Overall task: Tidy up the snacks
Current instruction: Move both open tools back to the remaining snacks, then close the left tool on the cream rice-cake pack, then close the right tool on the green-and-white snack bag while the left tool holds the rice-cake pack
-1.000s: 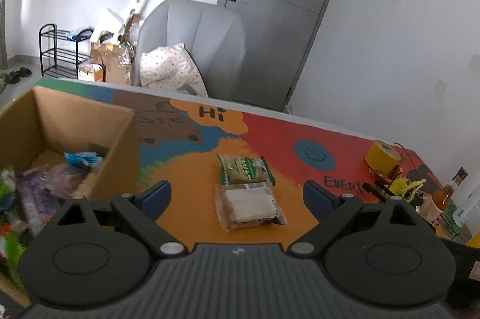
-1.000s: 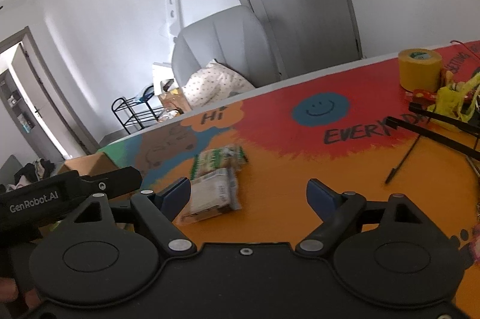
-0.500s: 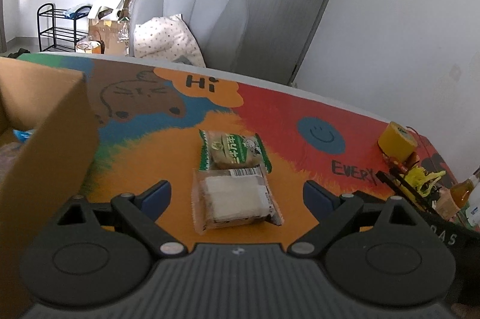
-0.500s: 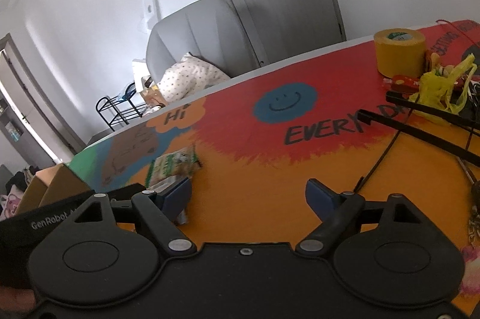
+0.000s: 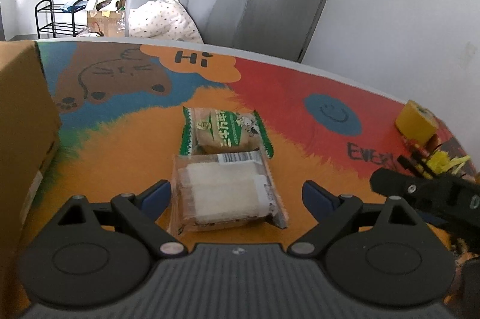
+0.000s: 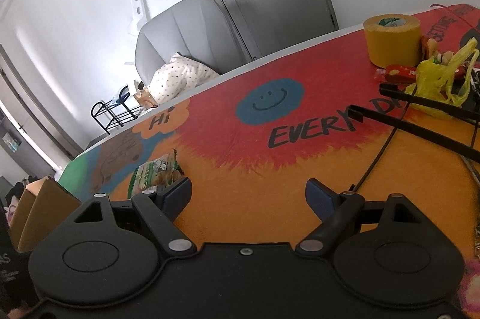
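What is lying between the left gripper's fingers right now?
The clear-wrapped white snack pack lies between the open left gripper fingers, untouched, in the left wrist view.

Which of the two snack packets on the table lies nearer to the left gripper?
The clear plastic packet with the white cake. It lies between the fingers of the open left gripper, whose jaws are closing. The green-and-white packet lies just beyond it.

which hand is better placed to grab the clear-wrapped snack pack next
Left. The left tool already straddles the clear-wrapped snack pack, pads either side and not touching. The right tool has only bare table between its pads, off to the side.
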### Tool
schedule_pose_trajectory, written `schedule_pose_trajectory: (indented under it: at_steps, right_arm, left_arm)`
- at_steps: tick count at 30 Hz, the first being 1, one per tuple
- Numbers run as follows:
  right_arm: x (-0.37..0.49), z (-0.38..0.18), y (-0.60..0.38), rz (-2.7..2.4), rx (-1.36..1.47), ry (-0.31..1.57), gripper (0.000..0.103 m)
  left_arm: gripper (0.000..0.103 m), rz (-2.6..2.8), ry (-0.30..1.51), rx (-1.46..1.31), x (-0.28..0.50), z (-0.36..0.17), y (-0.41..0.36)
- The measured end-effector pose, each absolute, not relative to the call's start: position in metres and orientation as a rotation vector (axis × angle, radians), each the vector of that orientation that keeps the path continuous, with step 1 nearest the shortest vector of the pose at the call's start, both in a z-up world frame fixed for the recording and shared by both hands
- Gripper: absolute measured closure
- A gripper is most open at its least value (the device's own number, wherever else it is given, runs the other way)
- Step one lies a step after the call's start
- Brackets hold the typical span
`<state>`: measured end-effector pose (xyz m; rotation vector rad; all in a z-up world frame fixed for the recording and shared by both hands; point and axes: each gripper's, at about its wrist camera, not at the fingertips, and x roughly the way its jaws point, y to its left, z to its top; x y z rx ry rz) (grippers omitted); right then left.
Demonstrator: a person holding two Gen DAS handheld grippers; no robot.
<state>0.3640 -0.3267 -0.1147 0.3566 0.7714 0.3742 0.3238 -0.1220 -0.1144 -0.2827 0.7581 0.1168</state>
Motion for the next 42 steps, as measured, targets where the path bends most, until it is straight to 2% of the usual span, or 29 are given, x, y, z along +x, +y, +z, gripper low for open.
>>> schedule_pose_trajectory:
  at_steps: [4,9,15,22,37,42]
  right_arm:
    - [0.365,-0.117,-0.322,0.387,0.360,0.776,0.019]
    - [0.365,-0.118,-0.314,0.403,0.356,0.780,0.019]
    - [0.365,-0.115,-0.301,0.429,0.342,0.782,0.019]
    - [0.367,-0.114,-0.280,0.458,0.324,0.788,0.019]
    - [0.387,-0.111,-0.238,0.512,0.301,0.789,0.022]
    - [0.399,-0.115,-0.228,0.516,0.306,0.809,0.030]
  left_arm:
    - [0.013,0.126,0.750,-0.258,0.325,-0.115,-0.125]
    - [0.039,0.136,0.742,-0.252,0.322,-0.113,-0.119]
    - [0.054,0.159,0.726,-0.294,0.316,-0.105,-0.104]
    - [0.056,0.161,0.725,-0.322,0.307,-0.101,-0.091]
    - [0.056,0.238,0.604,-0.320,0.300,-0.083,-0.060]
    - [0.057,0.256,0.607,-0.332,0.305,-0.087,-0.052]
